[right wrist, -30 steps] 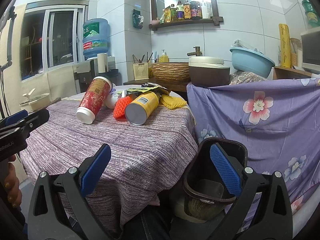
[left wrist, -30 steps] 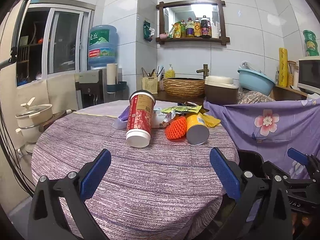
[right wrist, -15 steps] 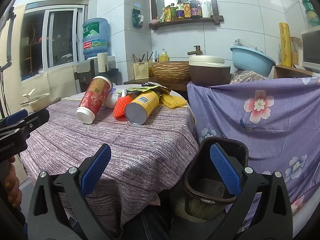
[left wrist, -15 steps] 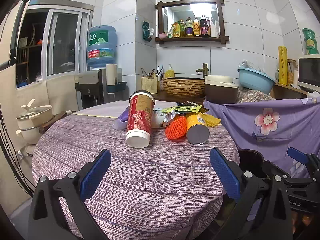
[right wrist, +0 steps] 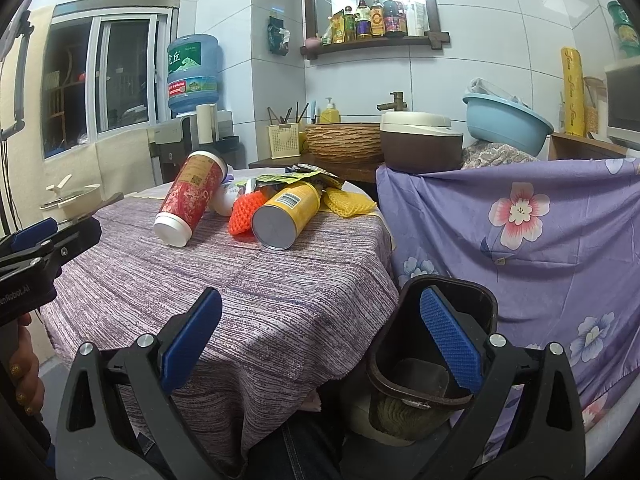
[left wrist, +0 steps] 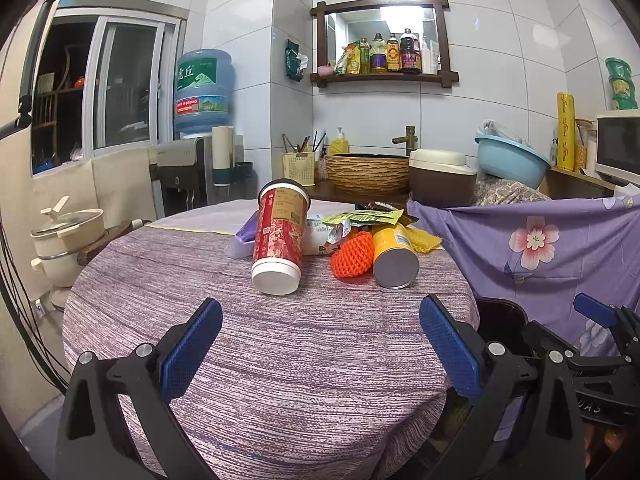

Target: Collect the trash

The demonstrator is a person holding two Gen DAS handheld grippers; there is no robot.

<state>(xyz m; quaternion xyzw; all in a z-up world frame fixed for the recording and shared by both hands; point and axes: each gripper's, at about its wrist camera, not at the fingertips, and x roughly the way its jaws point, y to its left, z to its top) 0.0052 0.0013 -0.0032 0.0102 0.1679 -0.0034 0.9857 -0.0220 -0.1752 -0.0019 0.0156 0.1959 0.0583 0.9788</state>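
Note:
Trash lies in a heap at the far side of a round table with a purple cloth (left wrist: 260,360) (right wrist: 280,288): a tipped red paper cup (left wrist: 278,240) (right wrist: 190,208), a yellow can on its side (left wrist: 394,258) (right wrist: 286,216), orange foam netting (left wrist: 352,256) (right wrist: 242,216), yellow netting (left wrist: 424,238) (right wrist: 348,202) and green wrappers (left wrist: 364,216) (right wrist: 296,178). My left gripper (left wrist: 320,340) hovers open over the near table edge. My right gripper (right wrist: 320,340) is open, between the table edge and a dark bin (right wrist: 440,344) (left wrist: 496,324) on the floor.
A purple floral cloth (right wrist: 520,248) (left wrist: 540,248) drapes furniture to the right. Behind the table stand a woven basin (left wrist: 368,172), a brown cooker (left wrist: 440,176) and a water dispenser (left wrist: 188,176). A cream pot (left wrist: 66,240) sits at the left. A hand (right wrist: 24,372) holds the left gripper.

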